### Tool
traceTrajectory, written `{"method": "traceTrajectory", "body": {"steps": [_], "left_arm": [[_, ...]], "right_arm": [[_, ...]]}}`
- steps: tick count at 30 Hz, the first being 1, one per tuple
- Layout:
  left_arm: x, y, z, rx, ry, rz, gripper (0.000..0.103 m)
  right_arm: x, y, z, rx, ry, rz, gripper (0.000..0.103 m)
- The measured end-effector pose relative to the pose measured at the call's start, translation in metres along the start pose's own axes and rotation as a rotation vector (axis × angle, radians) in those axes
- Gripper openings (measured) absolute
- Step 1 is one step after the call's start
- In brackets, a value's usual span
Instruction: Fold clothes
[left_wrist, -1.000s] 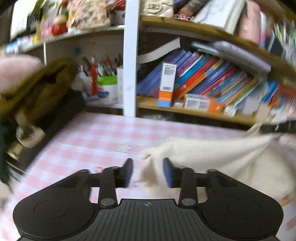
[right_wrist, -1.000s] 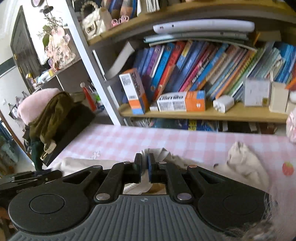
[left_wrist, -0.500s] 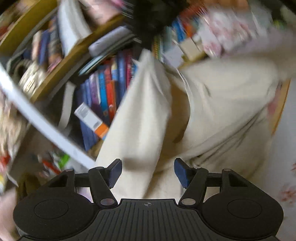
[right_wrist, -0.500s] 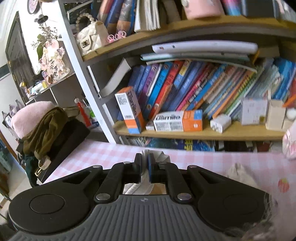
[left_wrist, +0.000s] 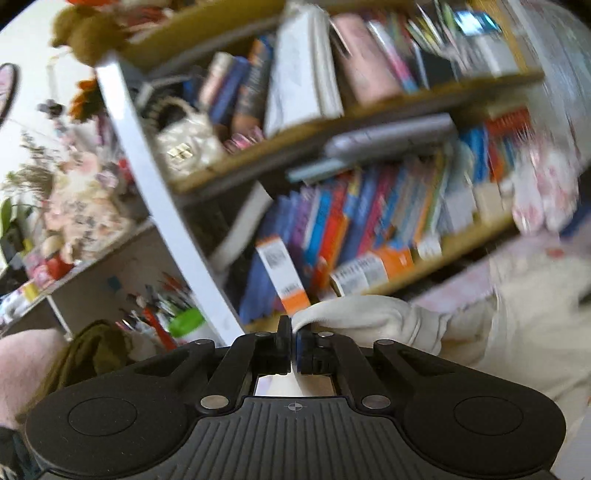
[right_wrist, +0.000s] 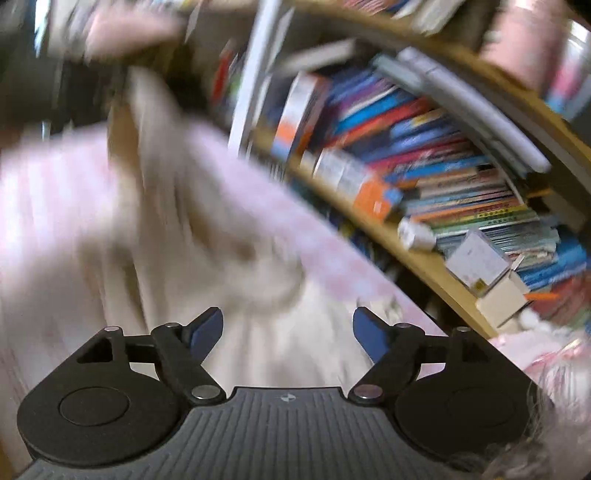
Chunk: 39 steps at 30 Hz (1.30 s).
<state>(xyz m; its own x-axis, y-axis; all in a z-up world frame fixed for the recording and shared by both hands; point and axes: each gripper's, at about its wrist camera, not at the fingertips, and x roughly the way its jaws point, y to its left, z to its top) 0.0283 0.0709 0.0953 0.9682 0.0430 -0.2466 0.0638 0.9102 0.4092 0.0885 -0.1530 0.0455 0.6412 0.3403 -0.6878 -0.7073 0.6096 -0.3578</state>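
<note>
garment (right_wrist: 236, 295) on table (right_wrist: 55, 192) | bookshelf (right_wrist: 436, 258) behind table

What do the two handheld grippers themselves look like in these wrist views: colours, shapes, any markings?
Both look alike. The left gripper and right gripper have matte black bodies with a ribbed centre plate bearing a small crosshair mark, round discs on either side, angled black linkage arms with silver pivot pins, and blue-padded fingers. No cables or sleeves show.

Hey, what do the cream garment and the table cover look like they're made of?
Cream garment: soft matte cloth, maybe knit or fleece; it bunches in thick rounded folds where the left gripper pinches it. Table cover: pink-and-white check, probably cloth or vinyl; blur hides the finish.
</note>
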Motion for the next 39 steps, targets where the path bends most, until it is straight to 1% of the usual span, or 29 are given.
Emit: {"method": "traceTrajectory", "body": {"steps": [2, 5, 6, 10, 12, 14, 16, 17, 18, 19, 20, 21, 22, 24, 26, 27, 29, 30, 33, 36, 39], "left_arm": [[-0.013, 0.0, 0.005, 0.004, -0.045, 0.039, 0.002], [-0.042, 0.0, 0.01, -0.03, -0.137, 0.084, 0.002], [-0.049, -0.001, 0.011, -0.028, -0.15, 0.096, 0.002], [-0.065, -0.009, 0.014, 0.005, -0.145, 0.118, 0.002], [-0.069, -0.012, 0.014, 0.008, -0.132, 0.143, 0.002], [-0.073, -0.011, 0.013, -0.016, -0.112, 0.169, 0.002], [-0.076, -0.012, 0.012, -0.027, -0.094, 0.186, 0.002], [-0.079, -0.014, 0.01, -0.028, -0.082, 0.192, 0.002], [-0.08, -0.015, 0.009, -0.029, -0.067, 0.197, 0.002], [-0.078, -0.016, 0.007, -0.038, -0.041, 0.207, 0.002], [-0.075, -0.017, 0.006, -0.056, -0.011, 0.216, 0.002], [-0.072, -0.016, 0.004, -0.084, 0.018, 0.222, 0.002], [-0.069, -0.015, 0.001, -0.114, 0.047, 0.227, 0.002], [-0.066, -0.01, -0.002, -0.192, 0.076, 0.228, 0.002], [-0.067, -0.005, -0.002, -0.263, 0.072, 0.215, 0.002], [-0.068, -0.004, -0.001, -0.284, 0.06, 0.207, 0.002], [-0.075, 0.0, 0.007, -0.314, -0.005, 0.185, 0.002], [-0.079, 0.002, 0.013, -0.319, -0.043, 0.18, 0.002], [-0.107, 0.016, 0.041, -0.333, -0.209, 0.178, 0.002], [-0.146, 0.039, 0.068, -0.364, -0.39, 0.184, 0.002], [-0.19, 0.066, 0.093, -0.388, -0.591, 0.187, 0.002]], "right_arm": [[0.009, 0.005, -0.005, -0.061, 0.018, -0.012, 0.076], [0.013, 0.004, 0.001, -0.097, -0.009, -0.007, 0.076], [0.012, 0.004, 0.005, -0.109, -0.025, -0.005, 0.076], [0.018, 0.013, 0.02, -0.219, -0.059, 0.024, 0.076], [0.025, 0.019, 0.021, -0.294, -0.042, 0.027, 0.076], [0.034, 0.026, 0.022, -0.371, -0.02, 0.027, 0.071], [0.042, 0.023, 0.017, -0.396, 0.009, 0.028, 0.067], [0.044, 0.019, 0.014, -0.384, 0.022, 0.042, 0.063], [0.045, 0.014, 0.011, -0.364, 0.034, 0.063, 0.05], [0.043, 0.009, 0.008, -0.334, 0.043, 0.088, 0.021], [0.04, 0.004, 0.005, -0.299, 0.051, 0.116, 0.01], [0.037, -0.002, 0.002, -0.265, 0.06, 0.144, 0.007], [0.027, -0.006, 0.0, -0.239, 0.046, 0.134, 0.005], [0.0, -0.014, -0.004, -0.193, 0.002, 0.082, 0.004], [-0.027, -0.022, -0.008, -0.147, -0.043, 0.03, 0.003], [-0.041, -0.026, -0.01, -0.124, -0.066, 0.004, 0.003], [-0.077, -0.036, -0.011, -0.065, -0.126, -0.099, 0.003], [-0.098, -0.04, -0.01, -0.036, -0.162, -0.158, 0.003], [-0.155, -0.037, -0.001, -0.007, -0.278, -0.352, 0.003], [-0.216, -0.02, 0.016, -0.017, -0.418, -0.563, 0.003], [-0.284, 0.004, 0.032, -0.037, -0.587, -0.751, 0.002]]}}
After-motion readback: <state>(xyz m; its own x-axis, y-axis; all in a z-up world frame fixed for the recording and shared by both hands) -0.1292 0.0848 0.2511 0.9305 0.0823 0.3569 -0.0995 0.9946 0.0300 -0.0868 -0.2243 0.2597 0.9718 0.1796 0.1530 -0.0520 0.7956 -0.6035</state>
